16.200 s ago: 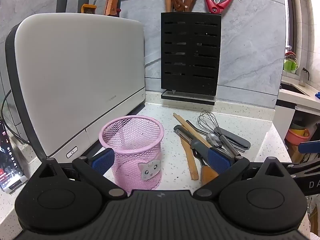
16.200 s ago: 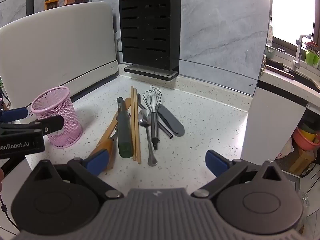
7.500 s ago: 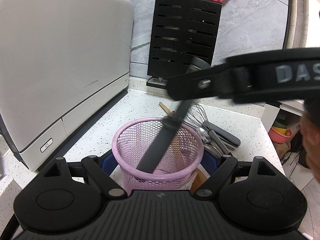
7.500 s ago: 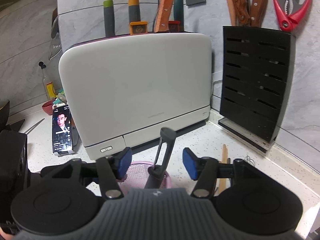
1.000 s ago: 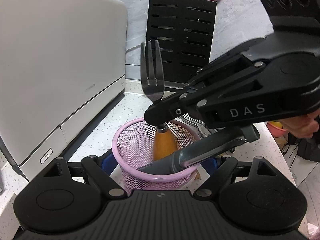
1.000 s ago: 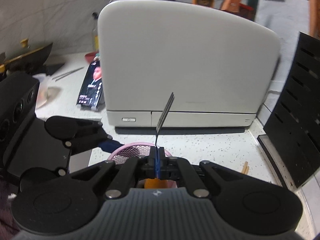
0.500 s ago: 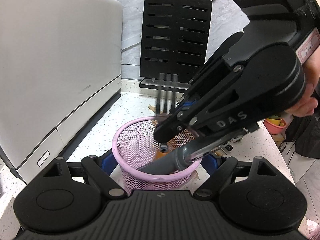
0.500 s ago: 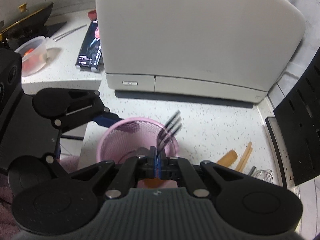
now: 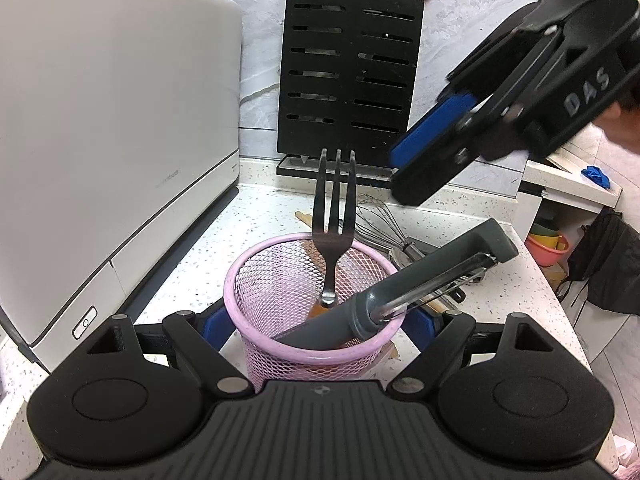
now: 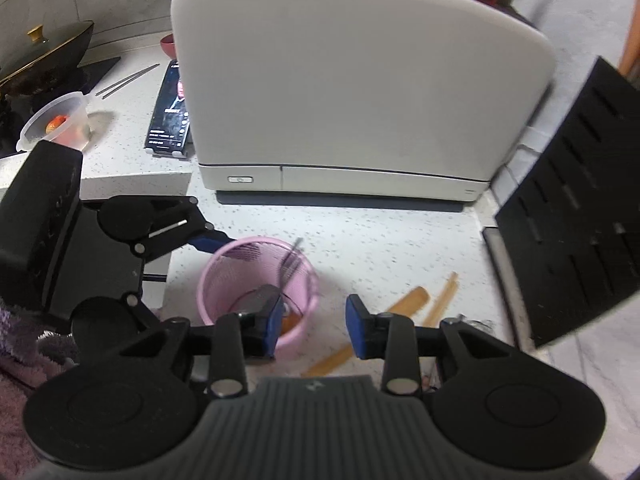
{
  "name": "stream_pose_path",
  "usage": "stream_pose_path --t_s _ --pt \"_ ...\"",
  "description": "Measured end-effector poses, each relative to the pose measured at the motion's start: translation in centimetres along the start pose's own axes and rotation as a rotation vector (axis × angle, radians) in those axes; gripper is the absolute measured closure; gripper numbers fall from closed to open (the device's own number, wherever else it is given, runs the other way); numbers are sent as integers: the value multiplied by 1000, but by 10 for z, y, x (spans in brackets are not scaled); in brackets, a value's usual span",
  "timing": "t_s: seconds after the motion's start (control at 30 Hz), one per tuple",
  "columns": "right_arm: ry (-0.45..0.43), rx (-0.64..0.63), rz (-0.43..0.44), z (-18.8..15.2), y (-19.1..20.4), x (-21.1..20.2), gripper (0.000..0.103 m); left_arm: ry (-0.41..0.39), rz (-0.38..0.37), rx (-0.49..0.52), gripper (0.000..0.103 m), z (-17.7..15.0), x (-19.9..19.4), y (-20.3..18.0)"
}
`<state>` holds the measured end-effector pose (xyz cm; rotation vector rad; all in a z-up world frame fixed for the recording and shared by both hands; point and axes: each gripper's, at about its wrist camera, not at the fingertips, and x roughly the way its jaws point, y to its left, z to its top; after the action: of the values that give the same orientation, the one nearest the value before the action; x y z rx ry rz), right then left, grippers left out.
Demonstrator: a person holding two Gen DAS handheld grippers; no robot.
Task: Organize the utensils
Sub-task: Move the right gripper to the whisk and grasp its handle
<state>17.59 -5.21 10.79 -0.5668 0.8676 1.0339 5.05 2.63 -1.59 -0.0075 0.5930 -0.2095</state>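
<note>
A pink mesh cup (image 9: 280, 280) stands on the speckled counter, and my left gripper (image 9: 320, 326) is shut on it with a blue pad on each side. In the cup a fork (image 9: 334, 216) with a wooden handle stands tines up. A grey peeler (image 9: 420, 284) leans out over the cup's right rim. My right gripper (image 10: 314, 328) hovers above and right of the cup (image 10: 260, 280). Its jaws have just been opening and nothing is between them. From the left wrist view the right gripper (image 9: 432, 148) hangs at the upper right. A whisk (image 9: 376, 220) and wooden utensils (image 10: 408, 300) lie beyond the cup.
A large white appliance (image 9: 100, 140) fills the left side and a black knife block (image 9: 348, 80) stands against the back wall. A phone (image 10: 170, 116) leans beside the appliance, with a plastic container (image 10: 60, 120) farther off. The counter ends at the right.
The right gripper opened and let go of the fork, which dropped deeper into the cup. It then rose and drew back to the upper right. The left gripper and cup stayed put.
</note>
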Motion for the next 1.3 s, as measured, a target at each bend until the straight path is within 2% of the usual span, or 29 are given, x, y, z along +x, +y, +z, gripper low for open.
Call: stream_pose_path --t_s 0.17,0.33,0.57,0.67,0.97,1.3 --pt "-4 33 -55 -8 -20 -11 63 0 -7 -2 5 1 1 2" --pt "51 46 -145 -21 -40 -1 63 1 -12 1 5 2 3 3" --pt "206 138 -160 -36 -72 40 65 3 -13 7 5 3 6 1" --pt "255 198 -148 -38 -84 57 78 5 -17 8 5 4 7 2" --pt "378 346 -158 -32 -118 99 78 4 -32 21 5 8 13 4" --pt "416 471 -142 -30 -150 129 77 3 -35 20 5 12 19 6"
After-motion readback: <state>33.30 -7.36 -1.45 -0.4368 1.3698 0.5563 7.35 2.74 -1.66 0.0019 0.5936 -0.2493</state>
